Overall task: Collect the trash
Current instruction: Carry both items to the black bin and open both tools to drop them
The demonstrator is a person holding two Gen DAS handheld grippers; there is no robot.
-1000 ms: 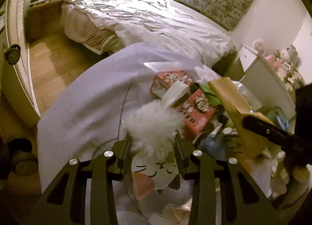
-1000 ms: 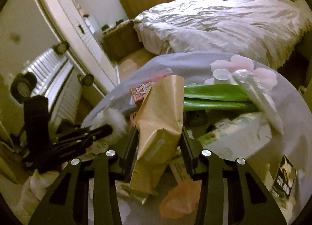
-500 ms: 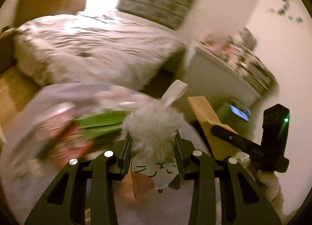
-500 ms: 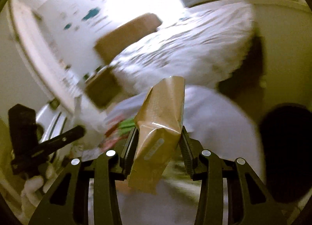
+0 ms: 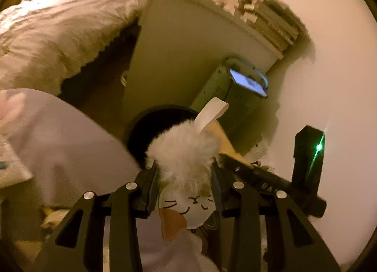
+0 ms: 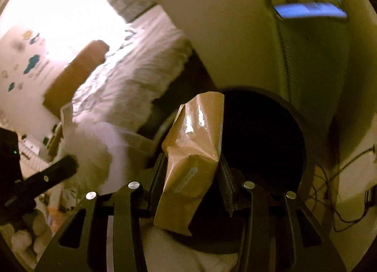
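So the count: two grippers in play, the left gripper [image 5: 185,173] and the right gripper [image 6: 192,170], and each has exactly one thing clamped in it. That's one fluffy white cat-face item [image 5: 186,154] and one brown paper packet [image 6: 190,152]. One round black bin [image 6: 266,135], just the one dark opening. One bed [image 5: 59,36], one white cabinet [image 5: 183,43], one green device with a lit screen [image 5: 247,81]. One lilac cloth [image 5: 63,144]. The soft toys on the cabinet are too blurry to count.

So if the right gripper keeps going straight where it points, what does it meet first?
Probably the dark open mouth of the round bin, just ahead of the brown packet in the right gripper; depth is uncertain.
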